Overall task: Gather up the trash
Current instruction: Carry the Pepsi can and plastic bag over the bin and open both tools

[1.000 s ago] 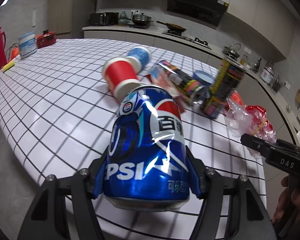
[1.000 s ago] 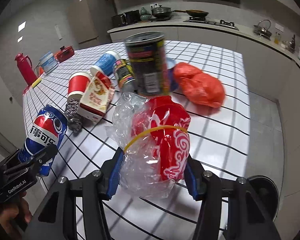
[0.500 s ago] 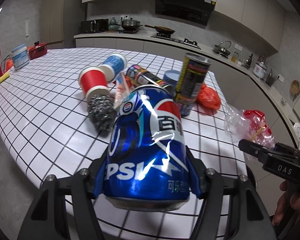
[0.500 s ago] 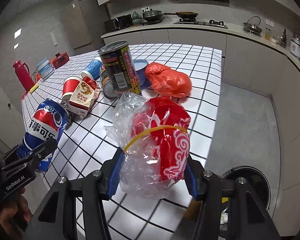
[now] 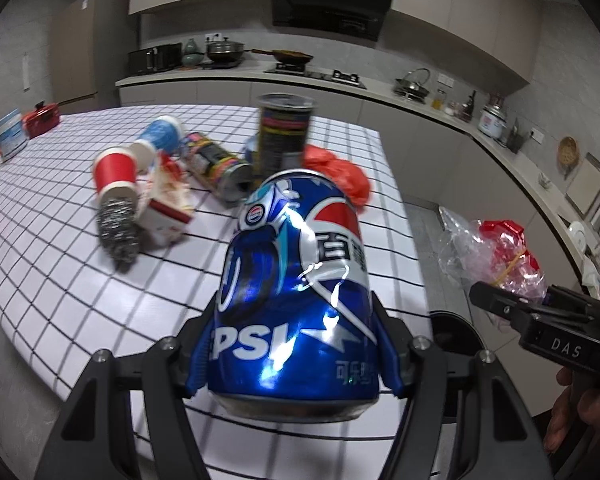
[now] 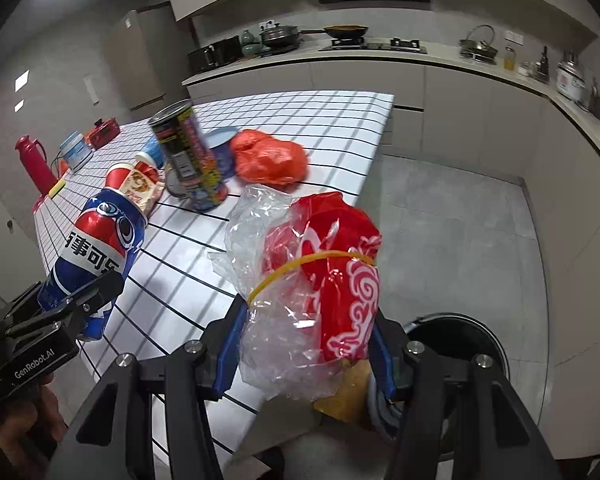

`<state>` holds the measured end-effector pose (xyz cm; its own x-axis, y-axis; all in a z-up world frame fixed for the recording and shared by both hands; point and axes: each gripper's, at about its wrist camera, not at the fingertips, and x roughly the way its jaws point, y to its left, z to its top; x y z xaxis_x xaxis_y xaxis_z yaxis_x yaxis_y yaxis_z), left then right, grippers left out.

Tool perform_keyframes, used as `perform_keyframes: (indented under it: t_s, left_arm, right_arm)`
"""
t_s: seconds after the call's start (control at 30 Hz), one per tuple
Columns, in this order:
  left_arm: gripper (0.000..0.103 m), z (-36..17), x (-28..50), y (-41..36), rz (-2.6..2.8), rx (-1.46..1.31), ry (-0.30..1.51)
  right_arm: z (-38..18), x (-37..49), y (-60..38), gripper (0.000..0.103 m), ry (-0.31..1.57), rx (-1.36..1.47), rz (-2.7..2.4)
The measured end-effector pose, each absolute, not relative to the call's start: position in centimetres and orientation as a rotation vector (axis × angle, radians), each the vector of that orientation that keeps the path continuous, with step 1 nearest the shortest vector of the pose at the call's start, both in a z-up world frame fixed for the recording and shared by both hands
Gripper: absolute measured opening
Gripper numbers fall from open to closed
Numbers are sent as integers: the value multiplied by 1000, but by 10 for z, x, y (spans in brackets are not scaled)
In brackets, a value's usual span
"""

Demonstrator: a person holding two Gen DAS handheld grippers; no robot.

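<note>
Holding one piece of trash in each gripper, the person has both loads off the table. The left gripper (image 5: 292, 360) is closed on a blue Pepsi can (image 5: 296, 292), its two pads pressing the lower part of the can's round wall. The right gripper (image 6: 304, 344) is closed on a clear plastic bag (image 6: 312, 296) with red wrapping inside, tied by a yellow rubber band (image 6: 308, 266). It hangs past the table edge, above the dark round trash bin (image 6: 460, 332) on the floor.

The can looks empty, so I judge it light and thin; strong pressure would dent it, and its shiny side can slip. A hold across the middle of the wall is safest. The bag is soft and crushes easily, so the pads should take the thick part near the band, not the loose film.

On the grid-patterned table (image 5: 100, 292) more trash waits: a red paper cup (image 5: 114, 174), a steel scrubber (image 5: 118, 228), a tall dark can (image 5: 286, 136) and an orange bag (image 6: 270, 158).
</note>
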<state>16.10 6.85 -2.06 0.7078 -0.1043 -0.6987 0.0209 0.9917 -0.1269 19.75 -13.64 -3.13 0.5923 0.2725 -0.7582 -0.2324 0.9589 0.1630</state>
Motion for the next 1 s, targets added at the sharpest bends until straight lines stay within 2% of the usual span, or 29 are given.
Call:
perform_keyframes:
  t_s: [0.67, 1.0]
  left_arm:
    - [67, -33, 168, -59, -234, -66, 822]
    - [67, -74, 174, -123, -287, -49, 908]
  right_arm:
    - [-49, 173, -273, 57, 932, 111, 126]
    - [-84, 173, -325, 57, 996, 113, 95]
